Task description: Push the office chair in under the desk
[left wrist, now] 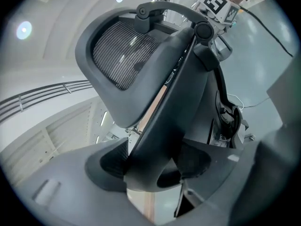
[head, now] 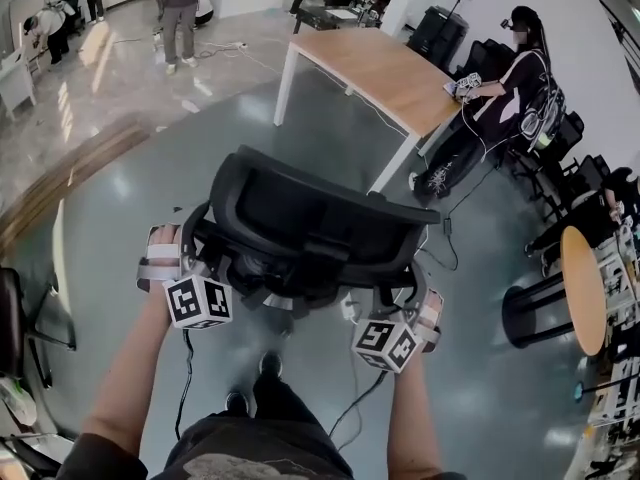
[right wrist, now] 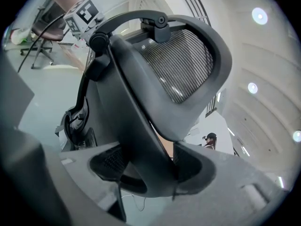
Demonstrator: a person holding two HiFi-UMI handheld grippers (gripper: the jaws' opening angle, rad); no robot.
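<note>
A black office chair with a mesh back stands on the grey floor right in front of me, its back toward me. The wooden desk with white legs lies beyond it, some way off. My left gripper is shut on the left strut of the chair's back frame, which fills the gap between its pads. My right gripper is shut on the right strut in the same way. The mesh headrest rises above both. The chair's seat and wheels are hidden under its back.
A person sits at the desk's right side. Other people stand far back. A round wooden table and dark chairs crowd the right. Another chair stands at the left edge. Cables trail on the floor near my feet.
</note>
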